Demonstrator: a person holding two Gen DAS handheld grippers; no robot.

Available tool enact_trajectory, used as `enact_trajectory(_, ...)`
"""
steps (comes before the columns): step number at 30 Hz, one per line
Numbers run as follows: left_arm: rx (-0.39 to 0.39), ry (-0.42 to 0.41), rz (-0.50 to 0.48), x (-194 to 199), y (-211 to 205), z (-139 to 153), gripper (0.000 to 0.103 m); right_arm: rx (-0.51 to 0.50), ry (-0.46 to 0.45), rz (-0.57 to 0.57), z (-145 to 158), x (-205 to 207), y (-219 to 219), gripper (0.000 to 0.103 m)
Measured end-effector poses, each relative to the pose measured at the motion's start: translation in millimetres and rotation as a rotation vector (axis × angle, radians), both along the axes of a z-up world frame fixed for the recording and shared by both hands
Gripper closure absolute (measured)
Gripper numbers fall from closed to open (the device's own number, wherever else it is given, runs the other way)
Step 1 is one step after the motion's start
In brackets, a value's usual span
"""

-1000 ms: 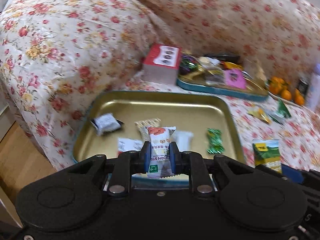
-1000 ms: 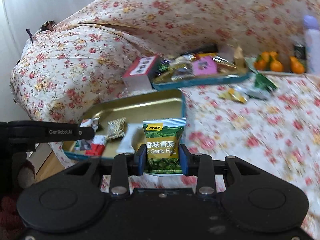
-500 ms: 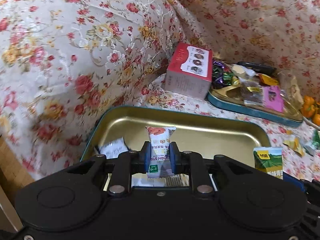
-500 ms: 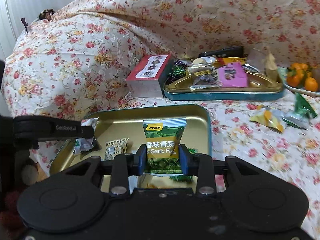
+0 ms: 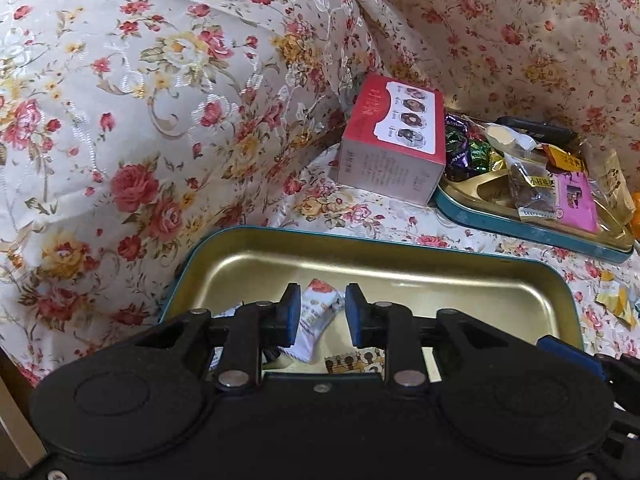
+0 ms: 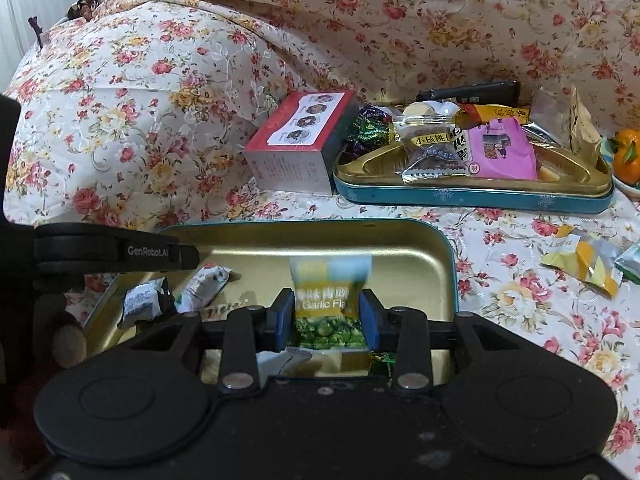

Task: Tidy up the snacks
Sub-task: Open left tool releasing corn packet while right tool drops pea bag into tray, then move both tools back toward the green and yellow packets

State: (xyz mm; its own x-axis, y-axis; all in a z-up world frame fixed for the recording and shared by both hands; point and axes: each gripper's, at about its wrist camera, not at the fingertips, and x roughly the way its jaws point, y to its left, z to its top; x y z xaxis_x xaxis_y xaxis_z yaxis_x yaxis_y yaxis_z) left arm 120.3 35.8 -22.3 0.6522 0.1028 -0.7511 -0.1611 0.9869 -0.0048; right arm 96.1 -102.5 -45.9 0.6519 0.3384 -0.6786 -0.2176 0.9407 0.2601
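Observation:
A gold tin tray (image 5: 460,280) with a teal rim lies on the flowered sofa seat; it also shows in the right wrist view (image 6: 420,264). My left gripper (image 5: 322,314) is open over the tray, and the white and red snack packet (image 5: 316,324) lies tilted between its fingers, released. My right gripper (image 6: 326,320) is open over the tray too; the green garlic pea packet (image 6: 330,300) is blurred between its fingers, dropping. Several small packets (image 6: 148,300) lie in the tray.
A second tin tray (image 6: 472,196) full of snacks and a red box (image 5: 392,140) stand behind on the seat. Loose yellow wrappers (image 6: 584,260) lie to the right, oranges (image 6: 628,156) at far right. The sofa arm (image 5: 120,120) rises on the left.
Both grippers moved down over the near tray and opened. The white and red packet has tipped out of the left fingers; the green packet slips from the right fingers.

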Motion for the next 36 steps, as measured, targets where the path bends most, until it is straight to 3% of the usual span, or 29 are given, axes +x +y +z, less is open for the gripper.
enact_trajectory(6, 0.003, -0.020, 0.004, -19, -2, 16, 0.068, -0.013, -0.034, 0.003, 7, -13, 0, 0.065)
enact_trajectory(12, 0.014, -0.036, -0.066, -47, -31, 30, 0.068, -0.019, -0.103, -0.031, 24, -46, -22, 0.065)
enact_trajectory(25, 0.004, -0.023, -0.333, -91, -155, 33, 0.068, -0.071, -0.071, -0.312, 8, -123, -147, 0.065)
enact_trajectory(31, 0.031, -0.040, -0.415, -84, -204, 32, 0.068, -0.077, -0.060, -0.413, -7, -136, -200, 0.065)
enact_trajectory(36, 0.009, -0.025, -0.411, -55, -223, 35, 0.068, -0.064, -0.081, -0.431, -10, -113, -222, 0.064)
